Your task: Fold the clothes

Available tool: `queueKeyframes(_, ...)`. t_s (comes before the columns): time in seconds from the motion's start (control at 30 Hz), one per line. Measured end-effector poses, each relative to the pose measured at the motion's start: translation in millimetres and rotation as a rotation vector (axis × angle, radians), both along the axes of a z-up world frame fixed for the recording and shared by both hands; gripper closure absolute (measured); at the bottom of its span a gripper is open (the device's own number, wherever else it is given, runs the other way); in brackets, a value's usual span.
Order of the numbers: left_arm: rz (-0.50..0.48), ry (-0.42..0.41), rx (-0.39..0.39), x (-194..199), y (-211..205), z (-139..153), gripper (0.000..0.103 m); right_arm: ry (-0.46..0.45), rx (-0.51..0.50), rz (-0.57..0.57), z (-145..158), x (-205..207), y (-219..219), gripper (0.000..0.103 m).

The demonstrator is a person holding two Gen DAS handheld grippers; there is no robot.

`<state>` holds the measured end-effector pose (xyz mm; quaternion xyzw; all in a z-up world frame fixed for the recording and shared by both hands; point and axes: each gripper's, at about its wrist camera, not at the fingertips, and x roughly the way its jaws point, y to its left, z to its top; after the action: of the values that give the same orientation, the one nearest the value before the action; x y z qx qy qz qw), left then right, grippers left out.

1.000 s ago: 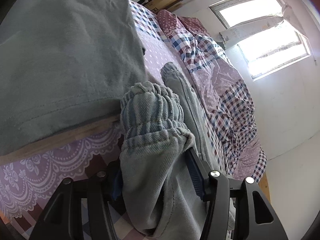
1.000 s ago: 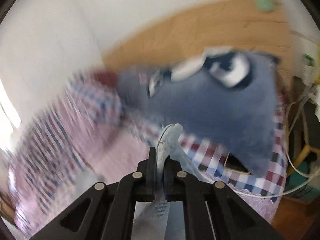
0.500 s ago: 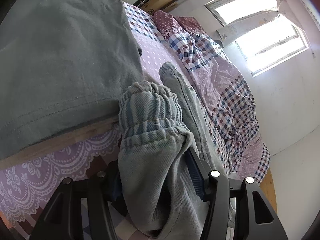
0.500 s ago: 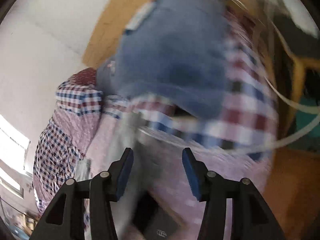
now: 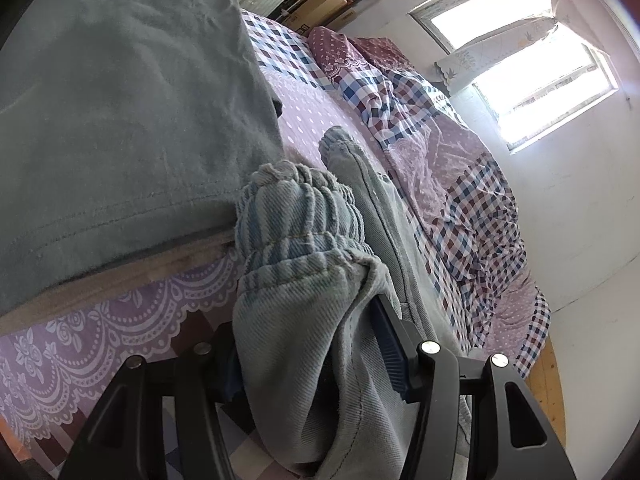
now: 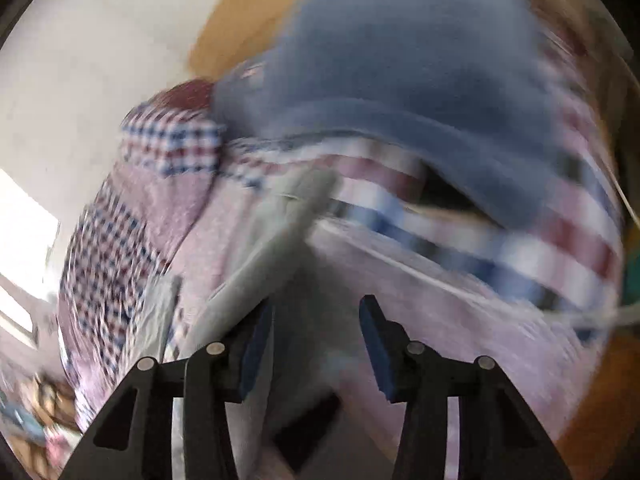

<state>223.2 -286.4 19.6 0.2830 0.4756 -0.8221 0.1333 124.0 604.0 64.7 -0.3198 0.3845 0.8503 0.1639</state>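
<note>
Pale blue denim trousers (image 5: 360,216) stretched lengthwise along purple dotted bed sheet (image 5: 312,112), long axis running away from left gripper (image 5: 316,360), whose jaws hold bunched elastic waistband (image 5: 296,216). Far leg end (image 6: 308,188) lies ahead, slightly left of right gripper (image 6: 316,340); its jaws closing, nothing clearly between them. Big grey-green cotton garment (image 5: 120,100) sits beside waistband. Right view badly smeared, contact unclear.

Both tongs are built alike: the left tongs (image 5: 310,344) and right tongs (image 6: 316,338) have black angular plastic arms with triangular cut-outs. Round silver screw heads sit at the joints. Each finger carries a blue ribbed pad (image 6: 374,342) on its inner face.
</note>
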Motion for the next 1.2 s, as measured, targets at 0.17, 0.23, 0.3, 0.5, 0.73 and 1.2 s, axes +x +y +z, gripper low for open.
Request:
queueKeyframes(0.17, 0.003, -0.004, -0.007, -1.2, 0.5, 0.7, 0.044, -0.11, 0.173, 0.367, 31.8, -87.0, -51.0, 0.055)
queueKeyframes(0.23, 0.004, -0.003, -0.002, -1.2, -0.3, 0.1, 0.044, -0.114, 0.258, 0.352, 37.7, -76.6, -53.3, 0.053)
queueKeyframes(0.3, 0.003, 0.0, 0.001, -0.8, -1.4, -0.5, 0.044, -0.089, 0.21, 0.28, 29.8, -54.5, -37.2, 0.052)
queueKeyframes(0.5, -0.014, -0.003, -0.007, -0.4, -1.9, -0.5, 0.044, -0.03, -0.017, 0.015, -29.8, 44.2, 16.7, 0.051)
queueKeyframes(0.73, -0.009, -0.009, -0.012, -1.0, -1.2, -0.7, 0.044, 0.065, -0.189, -0.015, -54.4, 46.2, 38.6, 0.052)
queueKeyframes(1.2, -0.006, -0.002, -0.01, -1.4, -2.1, -0.4, 0.044, 0.059, 0.303, 0.092, 79.7, 60.6, -27.3, 0.096)
